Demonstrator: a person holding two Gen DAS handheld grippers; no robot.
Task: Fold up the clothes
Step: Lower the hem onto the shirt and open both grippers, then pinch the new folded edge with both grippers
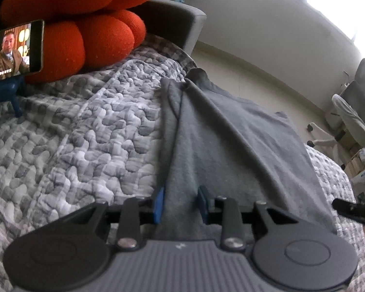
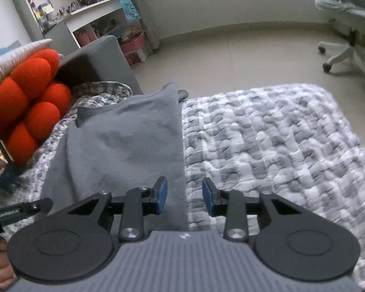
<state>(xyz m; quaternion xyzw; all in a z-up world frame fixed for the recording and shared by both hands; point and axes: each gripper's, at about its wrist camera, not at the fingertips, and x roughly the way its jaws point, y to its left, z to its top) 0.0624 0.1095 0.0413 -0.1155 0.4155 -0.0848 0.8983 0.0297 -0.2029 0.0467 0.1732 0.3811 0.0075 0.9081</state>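
A grey garment [image 1: 219,133] lies folded into a long strip on the grey-and-white quilt [image 1: 85,133], with creases running away toward its far end. My left gripper [image 1: 181,203] hovers over its near end, blue pads apart, and cloth fills the gap without looking pinched. In the right wrist view the garment [image 2: 124,141] is a smooth panel. My right gripper [image 2: 185,198] stands open astride the garment's right edge: cloth by the left pad, bare quilt [image 2: 279,146] by the right pad. Each gripper shows at the edge of the other's view.
A red knotted cushion [image 1: 85,24] and a phone [image 1: 12,51] on a blue stand sit at the left. A grey padded bed end [image 2: 97,58] rises behind the garment. An office chair [image 2: 348,36] stands on the floor beyond the bed, cluttered shelves [image 2: 85,12] at the back left.
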